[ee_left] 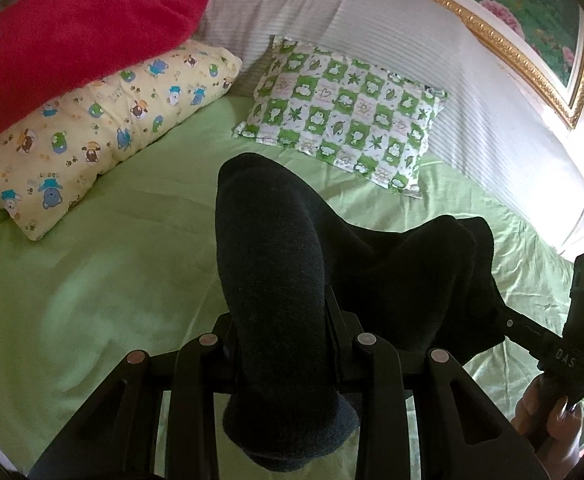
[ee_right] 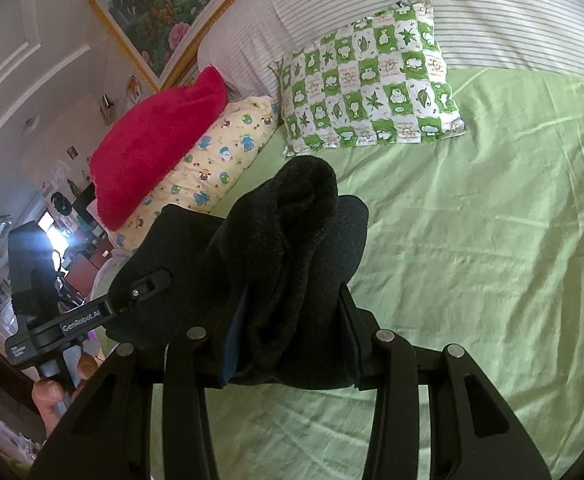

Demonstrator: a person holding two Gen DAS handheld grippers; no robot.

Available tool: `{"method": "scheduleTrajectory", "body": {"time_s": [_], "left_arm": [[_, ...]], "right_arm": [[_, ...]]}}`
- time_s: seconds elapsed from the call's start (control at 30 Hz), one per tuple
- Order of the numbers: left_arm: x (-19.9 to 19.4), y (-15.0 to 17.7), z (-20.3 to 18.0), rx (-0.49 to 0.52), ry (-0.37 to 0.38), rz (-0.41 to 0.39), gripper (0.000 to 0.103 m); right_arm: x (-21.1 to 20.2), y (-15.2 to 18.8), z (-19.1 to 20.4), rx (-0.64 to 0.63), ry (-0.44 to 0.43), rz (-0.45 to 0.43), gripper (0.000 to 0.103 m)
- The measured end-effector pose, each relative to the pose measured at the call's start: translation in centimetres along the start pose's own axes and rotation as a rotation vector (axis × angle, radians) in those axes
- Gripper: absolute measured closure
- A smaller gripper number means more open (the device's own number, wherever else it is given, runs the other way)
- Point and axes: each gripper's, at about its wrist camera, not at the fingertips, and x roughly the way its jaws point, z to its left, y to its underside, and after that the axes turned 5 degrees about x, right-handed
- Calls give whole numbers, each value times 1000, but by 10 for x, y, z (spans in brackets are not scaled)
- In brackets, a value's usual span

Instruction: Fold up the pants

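The dark grey-black pants [ee_left: 276, 264] are bunched and lifted above a green bed sheet [ee_left: 92, 280]. My left gripper [ee_left: 284, 320] is shut on one thick fold of them, which hides its fingertips. My right gripper [ee_right: 292, 312] is shut on another bunch of the pants [ee_right: 292, 240], cloth spilling over its fingers. The right gripper also shows in the left wrist view [ee_left: 532, 332] at the right, clamped on the far end of the cloth. The left gripper shows in the right wrist view [ee_right: 132, 292] at the left, clamped on the pants.
A green checked pillow [ee_left: 344, 116] lies ahead by a striped white bolster [ee_left: 432, 60]. A yellow cartoon pillow [ee_left: 100, 128] with a red fluffy blanket [ee_left: 72, 40] on it lies at the left. A gold-framed painting [ee_right: 164, 12] hangs above the bed.
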Motion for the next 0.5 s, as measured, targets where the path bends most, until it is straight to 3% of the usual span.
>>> {"method": "scheduleTrajectory", "body": {"time_s": [0.5], "left_arm": [[43, -16, 4, 9, -23, 34, 72]], "right_arm": [[38, -18, -19, 19, 24, 32, 59]]}}
